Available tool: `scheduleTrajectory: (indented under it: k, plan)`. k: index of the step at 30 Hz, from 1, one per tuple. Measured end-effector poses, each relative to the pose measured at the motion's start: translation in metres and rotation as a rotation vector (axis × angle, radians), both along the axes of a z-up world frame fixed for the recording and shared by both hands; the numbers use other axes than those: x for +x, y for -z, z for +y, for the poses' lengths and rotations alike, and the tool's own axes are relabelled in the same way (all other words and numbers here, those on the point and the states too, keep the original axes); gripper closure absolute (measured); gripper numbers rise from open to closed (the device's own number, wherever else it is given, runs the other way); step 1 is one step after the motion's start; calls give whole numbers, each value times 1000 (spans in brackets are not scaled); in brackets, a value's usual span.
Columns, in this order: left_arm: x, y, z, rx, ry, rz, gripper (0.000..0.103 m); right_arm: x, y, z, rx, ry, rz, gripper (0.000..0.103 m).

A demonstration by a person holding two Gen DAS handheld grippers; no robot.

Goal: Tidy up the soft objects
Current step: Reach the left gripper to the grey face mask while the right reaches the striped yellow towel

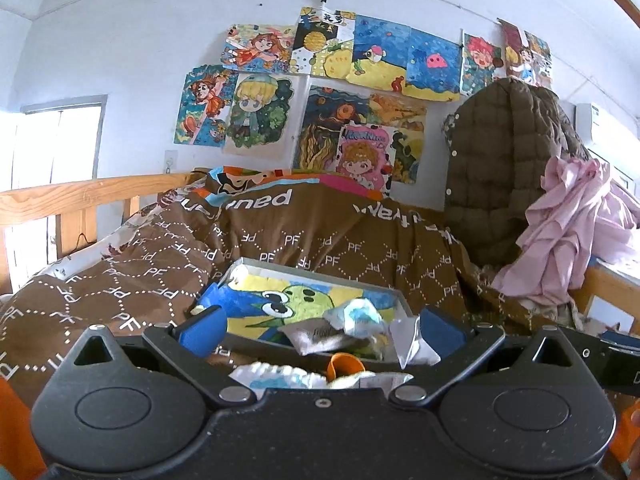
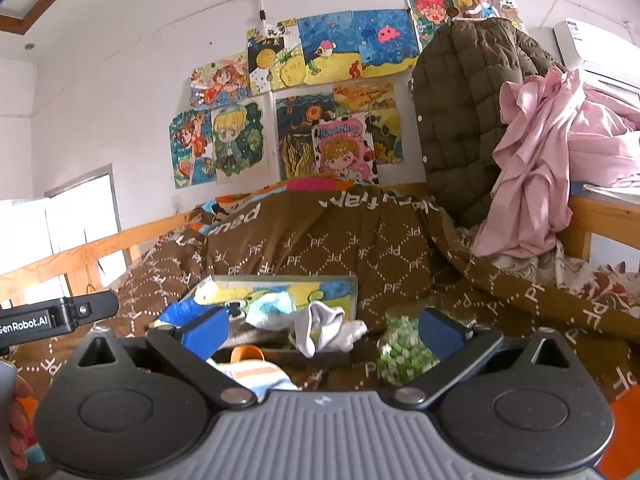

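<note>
Tools: left tool [image 1: 320, 326] and right tool [image 2: 322, 330] both spread, empty | socks: crumpled white-grey sock [image 2: 326, 330] in shallow cartoon-printed box [image 2: 280, 292] on brown quilted bed cover [image 2: 320, 248] | advice: pinch sock's middle fold, lift straight.

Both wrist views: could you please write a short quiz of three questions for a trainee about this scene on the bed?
1. True or false: both the left gripper and the right gripper are open and hold nothing.
2. The pink cloth hangs:
A. beside the quilted brown jacket
B. inside the tray
C. on the wall among the drawings
3. Fill in: the tray with the painted bottom lies on the ____ blanket printed with PF.

Key: 1 true; 2 A; 3 brown.
</note>
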State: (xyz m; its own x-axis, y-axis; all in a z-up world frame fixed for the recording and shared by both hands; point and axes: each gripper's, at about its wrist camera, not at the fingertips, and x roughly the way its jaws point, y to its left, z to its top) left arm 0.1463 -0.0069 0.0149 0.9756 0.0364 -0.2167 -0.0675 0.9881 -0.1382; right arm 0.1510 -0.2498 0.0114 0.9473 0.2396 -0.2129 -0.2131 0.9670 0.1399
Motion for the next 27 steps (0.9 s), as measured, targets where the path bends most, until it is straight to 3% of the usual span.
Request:
scheduleTrajectory:
  k: [15, 27]
  plan:
    - [-25, 26, 2, 50, 37, 69, 1, -27, 20, 10, -48, -7, 103, 0]
    - [-28, 44, 6, 97, 20, 135, 1, -23, 30, 28, -126, -40, 164, 0]
